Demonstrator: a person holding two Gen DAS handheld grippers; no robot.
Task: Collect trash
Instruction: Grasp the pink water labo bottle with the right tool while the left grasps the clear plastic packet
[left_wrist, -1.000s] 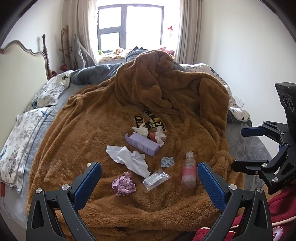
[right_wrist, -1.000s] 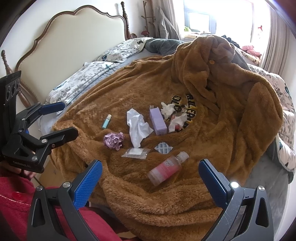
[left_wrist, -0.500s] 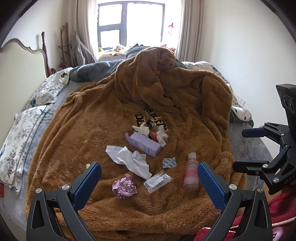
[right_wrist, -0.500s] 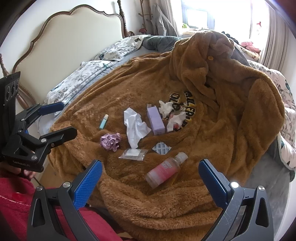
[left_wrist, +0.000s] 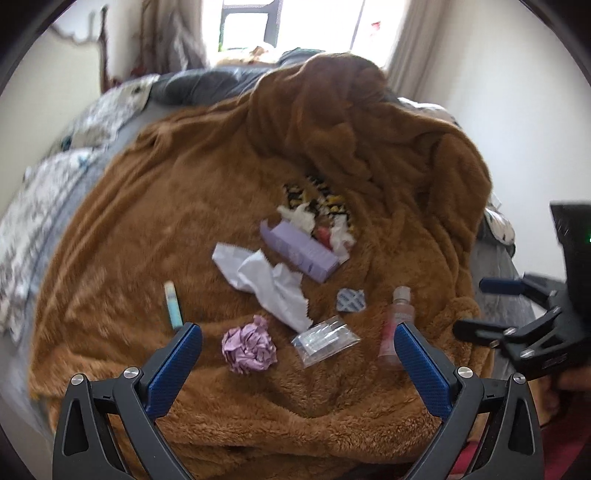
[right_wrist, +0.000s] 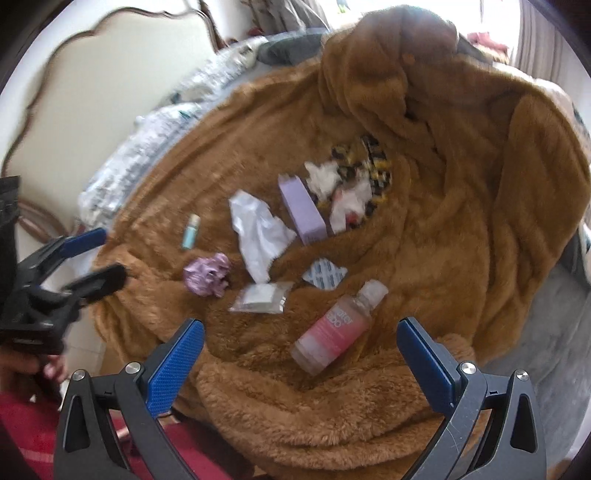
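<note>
Trash is all uncollected, we judge: crumpled purple paper (left_wrist: 249, 345), clear wrapper (left_wrist: 325, 339), white tissue (left_wrist: 266, 284), purple box (left_wrist: 299, 251) and pink bottle (right_wrist: 338, 326) lie on the brown blanket (left_wrist: 147, 229) toward the bed's foot edge. Our left tongs (left_wrist: 297, 354) and right tongs (right_wrist: 301, 349) hover above, both spread wide, grasping nothing.

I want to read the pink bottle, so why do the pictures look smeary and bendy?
Left wrist view: motion blur smears the pink bottle and floral bedding; the window glares white. Right wrist view: the bottle is sharper, its label faintly visible, but the edges streak. Both: the fisheye lens bends the brown blanket round.
</note>
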